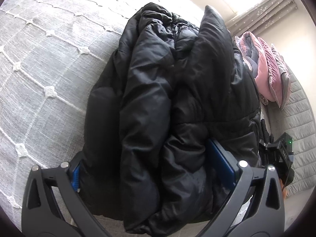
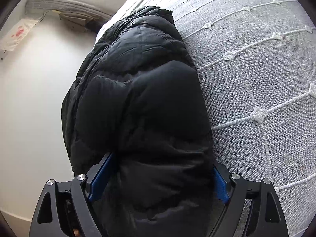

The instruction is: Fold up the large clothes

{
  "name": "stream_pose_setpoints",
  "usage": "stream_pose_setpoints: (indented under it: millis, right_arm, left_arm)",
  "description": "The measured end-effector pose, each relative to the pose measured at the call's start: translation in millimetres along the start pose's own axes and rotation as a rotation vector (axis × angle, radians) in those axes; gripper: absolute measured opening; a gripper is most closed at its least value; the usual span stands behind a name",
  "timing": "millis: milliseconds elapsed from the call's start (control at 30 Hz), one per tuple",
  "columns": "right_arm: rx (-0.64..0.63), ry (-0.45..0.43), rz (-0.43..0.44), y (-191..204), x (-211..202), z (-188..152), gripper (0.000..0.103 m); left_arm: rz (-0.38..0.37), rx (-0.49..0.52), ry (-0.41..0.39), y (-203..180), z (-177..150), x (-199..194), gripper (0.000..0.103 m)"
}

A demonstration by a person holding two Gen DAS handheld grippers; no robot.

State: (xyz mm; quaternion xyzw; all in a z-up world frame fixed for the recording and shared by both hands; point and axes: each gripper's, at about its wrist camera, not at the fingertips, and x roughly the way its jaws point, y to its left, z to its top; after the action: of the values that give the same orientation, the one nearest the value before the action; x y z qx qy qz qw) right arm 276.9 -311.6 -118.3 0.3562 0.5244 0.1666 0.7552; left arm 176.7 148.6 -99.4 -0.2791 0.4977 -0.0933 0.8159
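Note:
A black puffer jacket lies bundled on a grey bedspread. My left gripper has its blue-padded jaws wide apart around the near end of the jacket, with thick padding bulging between them. In the right wrist view the same jacket fills the middle, and my right gripper straddles its near end with both blue pads pressed against the fabric. The right gripper's body shows at the right edge of the left wrist view.
The bedspread has white stitched lines and small flower knots. Pink and grey pillows lie beyond the jacket by a curtain. In the right wrist view, a white wall lies to the left of the jacket.

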Motion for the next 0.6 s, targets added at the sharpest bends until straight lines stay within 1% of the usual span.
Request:
stream_pose_setpoints:
  millis: [100,167,267,333,367,433,500,533,600]
  right_arm:
    - [-0.013,-0.018,-0.013,2.5,1.0,-3.5,0.089]
    - [-0.022,-0.027,-0.021,6.4,3.8,-4.7,0.089]
    - [-0.029,-0.036,-0.019,8.9,5.9,-6.4,0.088]
    - [-0.031,-0.036,-0.005,10.4,7.7,-7.4,0.084]
    - [-0.027,-0.034,0.006,11.1,8.1,-8.2,0.081]
    - [-0.023,-0.038,0.022,11.9,7.6,-9.3,0.074]
    - [-0.037,-0.053,0.024,16.0,6.0,-9.8,0.063]
    - [-0.049,-0.065,0.021,18.9,4.5,-11.0,0.060]
    - [-0.069,-0.086,0.014,23.4,1.8,-10.9,0.050]
  left_arm:
    - [0.012,0.010,-0.010,-1.8,-1.1,-0.7,0.102]
    - [0.013,0.013,-0.017,-2.2,-1.4,-2.3,0.098]
    - [0.000,0.011,-0.027,-2.3,-1.3,-5.2,0.089]
    - [-0.004,0.009,-0.038,-1.7,-1.7,-7.5,0.083]
    - [-0.005,0.010,-0.041,-2.1,-1.5,-7.7,0.081]
    - [-0.002,0.015,-0.051,-3.6,-1.0,-7.8,0.074]
    - [-0.002,0.025,-0.066,-6.1,-2.0,-10.0,0.066]
    - [0.003,0.034,-0.074,-9.1,-1.4,-10.4,0.063]
    - [0.012,0.048,-0.085,-12.8,-1.5,-10.6,0.061]
